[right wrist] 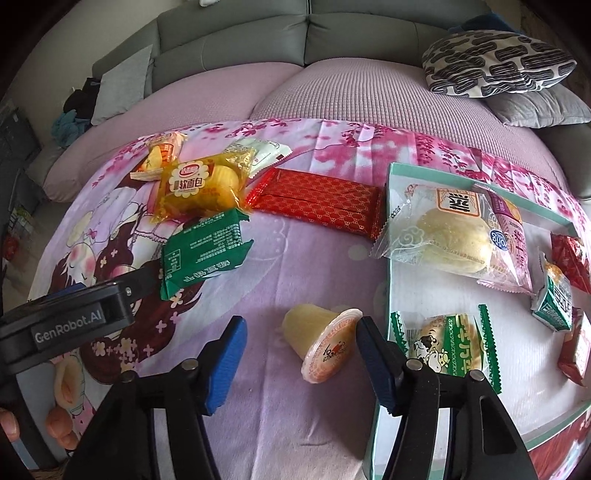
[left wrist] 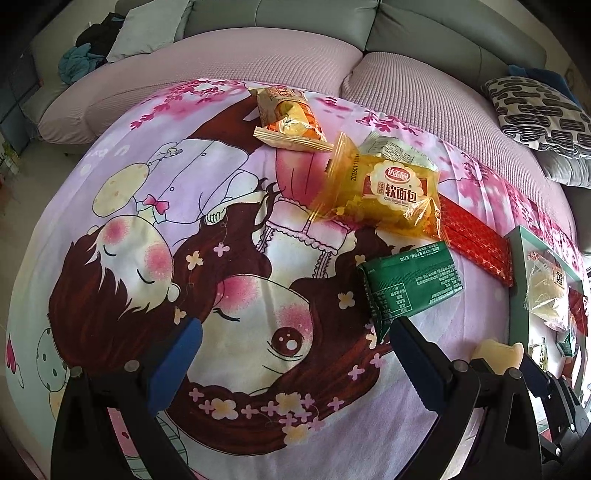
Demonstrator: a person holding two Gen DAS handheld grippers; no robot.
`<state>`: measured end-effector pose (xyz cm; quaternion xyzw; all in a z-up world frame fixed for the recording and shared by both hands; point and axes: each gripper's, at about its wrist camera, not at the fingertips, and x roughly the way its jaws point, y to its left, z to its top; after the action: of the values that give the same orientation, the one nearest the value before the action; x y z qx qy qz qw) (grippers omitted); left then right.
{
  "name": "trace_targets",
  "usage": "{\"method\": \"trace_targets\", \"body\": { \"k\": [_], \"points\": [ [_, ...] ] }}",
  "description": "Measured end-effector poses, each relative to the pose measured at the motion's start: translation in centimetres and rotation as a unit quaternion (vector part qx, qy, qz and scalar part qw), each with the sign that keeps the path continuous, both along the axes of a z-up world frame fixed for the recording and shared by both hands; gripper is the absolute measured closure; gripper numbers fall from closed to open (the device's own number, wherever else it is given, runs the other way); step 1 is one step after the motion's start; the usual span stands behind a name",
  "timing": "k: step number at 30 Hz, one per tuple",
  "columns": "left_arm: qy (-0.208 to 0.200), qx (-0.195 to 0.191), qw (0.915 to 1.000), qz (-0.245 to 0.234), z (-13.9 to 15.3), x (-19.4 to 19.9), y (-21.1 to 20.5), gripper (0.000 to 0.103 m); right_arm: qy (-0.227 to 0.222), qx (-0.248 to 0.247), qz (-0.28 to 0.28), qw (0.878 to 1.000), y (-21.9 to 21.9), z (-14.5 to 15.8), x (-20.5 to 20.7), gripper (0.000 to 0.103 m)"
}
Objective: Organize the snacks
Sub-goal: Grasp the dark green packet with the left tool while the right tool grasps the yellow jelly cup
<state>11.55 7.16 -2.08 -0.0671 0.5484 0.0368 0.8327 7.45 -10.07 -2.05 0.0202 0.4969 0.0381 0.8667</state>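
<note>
Snacks lie on a cartoon-print sheet. A jelly cup (right wrist: 320,341) lies on its side between the open fingers of my right gripper (right wrist: 301,360), not clamped. A green packet (left wrist: 410,282) (right wrist: 205,251) lies just ahead of my open, empty left gripper (left wrist: 295,354), near its right finger. Beyond are a yellow bread packet (left wrist: 384,190) (right wrist: 201,186), an orange packet (left wrist: 288,120) (right wrist: 159,157), a white packet (right wrist: 258,151) and a red wafer packet (left wrist: 476,240) (right wrist: 317,201). A teal-rimmed tray (right wrist: 392,280) (left wrist: 517,258) on the right holds a bun packet (right wrist: 454,236) and several small snacks.
The sheet covers a pink-cushioned grey sofa (right wrist: 258,44). A patterned pillow (right wrist: 495,62) (left wrist: 539,110) lies at the back right, a grey cushion (left wrist: 147,29) and clothes (left wrist: 88,51) at the back left. The left gripper's body (right wrist: 66,325) shows at the right view's left edge.
</note>
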Motion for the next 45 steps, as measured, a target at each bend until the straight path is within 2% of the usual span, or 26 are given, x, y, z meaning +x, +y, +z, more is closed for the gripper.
{"method": "trace_targets", "body": {
  "k": [6,13,19,27,36,45],
  "points": [
    [0.002,-0.002,1.0000,0.000,-0.1,0.0,0.0,0.002,0.003,0.015,0.011,1.000,-0.1,-0.3,0.1,0.039],
    [0.005,-0.007,1.0000,0.002,-0.3,0.1,0.2,0.002,0.004,0.012,0.005,1.000,-0.2,-0.8,0.3,0.044],
    [0.007,-0.010,0.9999,0.002,-0.4,0.1,0.1,0.002,0.001,-0.010,-0.004,1.000,-0.2,-1.0,0.4,0.057],
    [0.010,-0.012,0.9999,0.006,-0.5,0.4,-0.2,0.002,-0.006,-0.005,-0.006,1.000,-0.3,-1.0,0.5,0.059],
    [0.004,-0.044,0.9990,-0.005,0.1,2.5,-2.0,0.002,-0.013,0.015,-0.010,1.000,-0.8,-0.7,0.7,0.060],
    [0.028,-0.077,0.9964,-0.021,-1.2,5.0,-4.6,0.002,-0.014,0.032,-0.006,0.999,-1.4,-0.5,1.0,0.060]
  ]
}}
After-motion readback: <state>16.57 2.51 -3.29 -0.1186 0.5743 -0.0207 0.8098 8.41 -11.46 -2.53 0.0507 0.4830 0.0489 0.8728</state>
